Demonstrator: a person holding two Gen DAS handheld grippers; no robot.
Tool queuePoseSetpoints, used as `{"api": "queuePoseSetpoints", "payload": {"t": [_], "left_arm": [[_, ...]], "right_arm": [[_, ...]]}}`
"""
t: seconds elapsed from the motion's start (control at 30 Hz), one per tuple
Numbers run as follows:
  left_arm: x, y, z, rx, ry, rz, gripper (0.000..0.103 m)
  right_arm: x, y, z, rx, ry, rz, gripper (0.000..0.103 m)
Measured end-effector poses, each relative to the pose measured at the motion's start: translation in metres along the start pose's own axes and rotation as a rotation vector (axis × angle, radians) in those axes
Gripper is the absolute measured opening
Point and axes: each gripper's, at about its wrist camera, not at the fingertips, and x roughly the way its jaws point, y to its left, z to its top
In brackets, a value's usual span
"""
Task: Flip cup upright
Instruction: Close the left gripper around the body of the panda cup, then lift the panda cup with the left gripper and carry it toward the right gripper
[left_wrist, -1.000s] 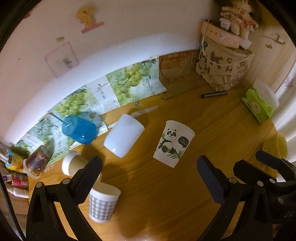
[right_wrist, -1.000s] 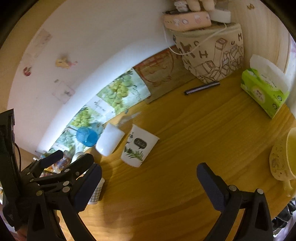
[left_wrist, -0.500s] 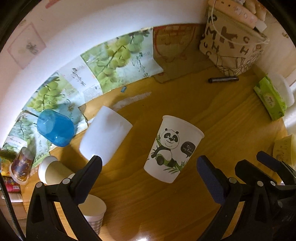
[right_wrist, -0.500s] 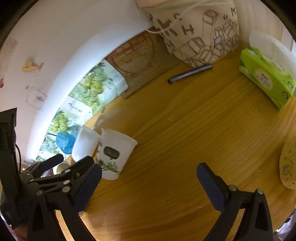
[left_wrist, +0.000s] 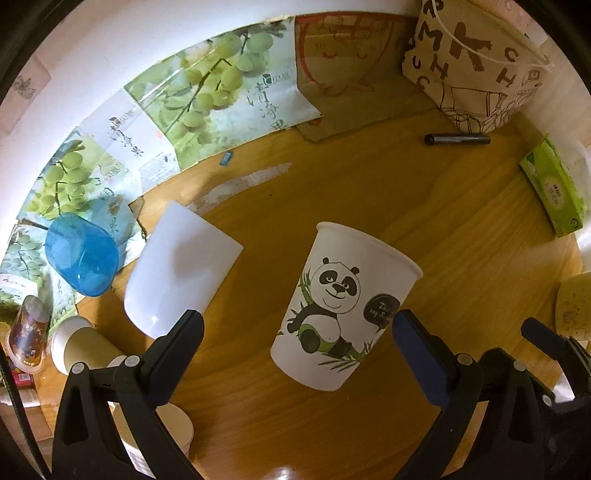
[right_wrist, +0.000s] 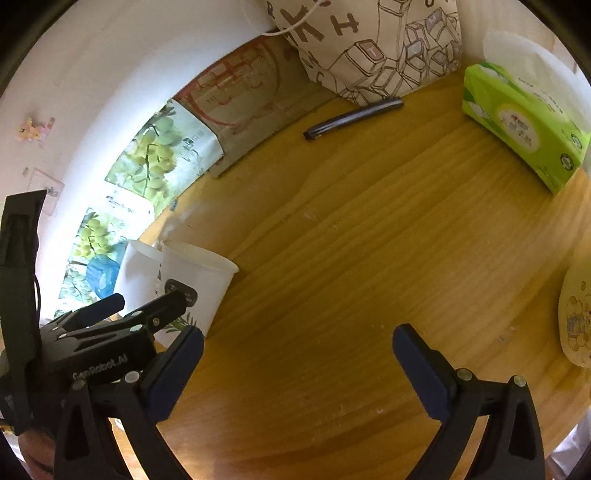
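Note:
A white paper cup with a panda print (left_wrist: 341, 306) stands upside down on the wooden table, wide rim on the wood, closed base toward the camera. My left gripper (left_wrist: 295, 343) is open, its fingers either side of the cup's base and apart from it. In the right wrist view the same cup (right_wrist: 192, 284) sits at the left, partly behind the left gripper's body. My right gripper (right_wrist: 297, 354) is open and empty over bare wood to the right of the cup.
A plain white cup (left_wrist: 177, 273), a blue plastic cup (left_wrist: 79, 258) and several paper cups (left_wrist: 74, 347) crowd the left. A black pen (left_wrist: 456, 139), a printed bag (left_wrist: 472, 66), a green tissue pack (left_wrist: 554, 188) and a yellow cup (right_wrist: 576, 317) lie right.
The left gripper has moved forward and down toward the panda cup, which now sits between its open fingers. The right gripper has also moved closer to the table.

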Motion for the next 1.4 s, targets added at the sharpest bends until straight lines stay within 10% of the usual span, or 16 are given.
{"api": "queuePoseSetpoints", "payload": {"t": [0.5,1.07,1.4], "left_arm": [[0.017,0.001,0.007,-0.022,0.004,-0.033,0.101],[0.042,0.015,0.006,-0.067,0.074,-0.103,0.063],[0.041,0.013,0.005,-0.057,0.057,-0.104,0.063]], "right_arm": [[-0.006,-0.011,-0.011,0.026,0.017,-0.066,0.103],[-0.008,-0.009,-0.014,0.017,0.035,-0.105,0.103],[-0.011,0.003,-0.019,-0.004,0.044,-0.116,0.103]]}}
